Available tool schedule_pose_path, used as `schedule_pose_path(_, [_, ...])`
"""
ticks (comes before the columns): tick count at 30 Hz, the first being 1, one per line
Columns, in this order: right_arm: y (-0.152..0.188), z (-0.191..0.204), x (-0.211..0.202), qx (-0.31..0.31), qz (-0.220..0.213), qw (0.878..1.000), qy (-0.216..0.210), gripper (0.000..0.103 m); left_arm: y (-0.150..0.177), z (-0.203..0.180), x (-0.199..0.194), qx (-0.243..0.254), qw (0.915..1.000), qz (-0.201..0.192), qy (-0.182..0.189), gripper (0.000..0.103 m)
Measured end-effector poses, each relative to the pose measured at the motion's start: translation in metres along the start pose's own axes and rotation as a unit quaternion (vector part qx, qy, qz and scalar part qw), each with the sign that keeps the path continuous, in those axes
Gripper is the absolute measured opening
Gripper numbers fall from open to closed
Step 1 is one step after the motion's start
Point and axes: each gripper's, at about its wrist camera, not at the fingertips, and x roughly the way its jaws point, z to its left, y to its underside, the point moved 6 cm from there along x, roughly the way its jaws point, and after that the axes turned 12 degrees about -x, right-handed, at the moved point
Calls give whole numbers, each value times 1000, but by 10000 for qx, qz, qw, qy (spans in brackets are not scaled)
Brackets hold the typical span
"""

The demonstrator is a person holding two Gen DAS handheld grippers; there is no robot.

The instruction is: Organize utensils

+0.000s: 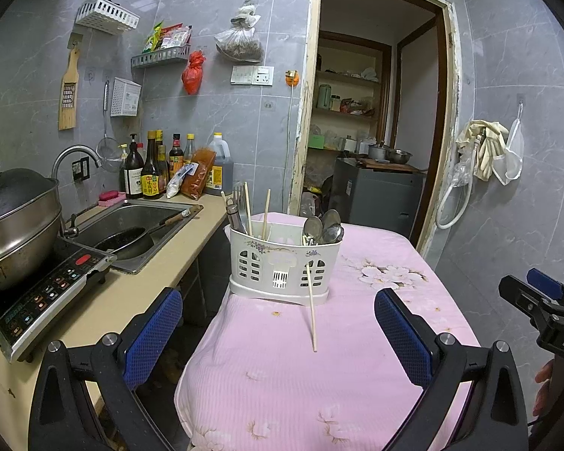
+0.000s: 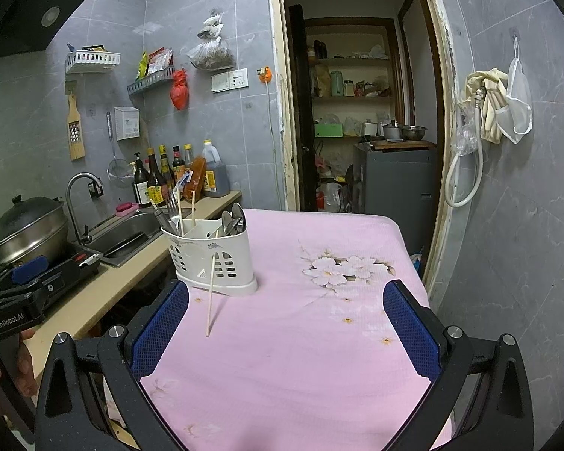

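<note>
Caddy point(image 1: 282, 263): white, slotted, on pink-clothed counter point(image 1: 376, 338).
Left compartment: fork point(image 1: 238, 192), two chopsticks, one metal handle.
Right compartment: three spoons point(image 1: 325, 225).
Loose chopstick point(image 1: 311, 308): one, leaning against caddy front, tip on cloth.
Left claw point(image 1: 278, 342): released, empty.
Right claw point(image 2: 285, 330): released, empty.

A: Pale pink tablecloth point(image 1: 282, 376) with white blossoms, and a cream utensil holder point(image 1: 282, 263) carrying tiny floral prints.

B: Blue mesh pads point(image 2: 158, 330) on black gripper frames; 1 pale wooden chopstick point(image 1: 311, 308); grey marbled wall tiles point(image 1: 507, 206).
</note>
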Motion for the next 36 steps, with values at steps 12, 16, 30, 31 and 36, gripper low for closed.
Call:
schedule_pose_path(12, [3,-1,3,19,21,10000,5,102,1,0,-1,72,10000,4,-9,103])
schedule_pose_path(16, [4,-3,4,19,38,10000,2,102,1,3,-1,90,10000,27,-16,103])
schedule_pose_path(30, [5,0,7,21,93,10000,3,102,-1,4,3,39,10000,55,-17,103])
schedule_pose_path(31, [5,1,8,18,96,10000,0,102,-1,5,3,39,10000,56,-19,103])
schedule_pose_path(36, [4,3,10,-9,125,9999,-13,102,-1,7,5,-7,9999,51,-100,103])
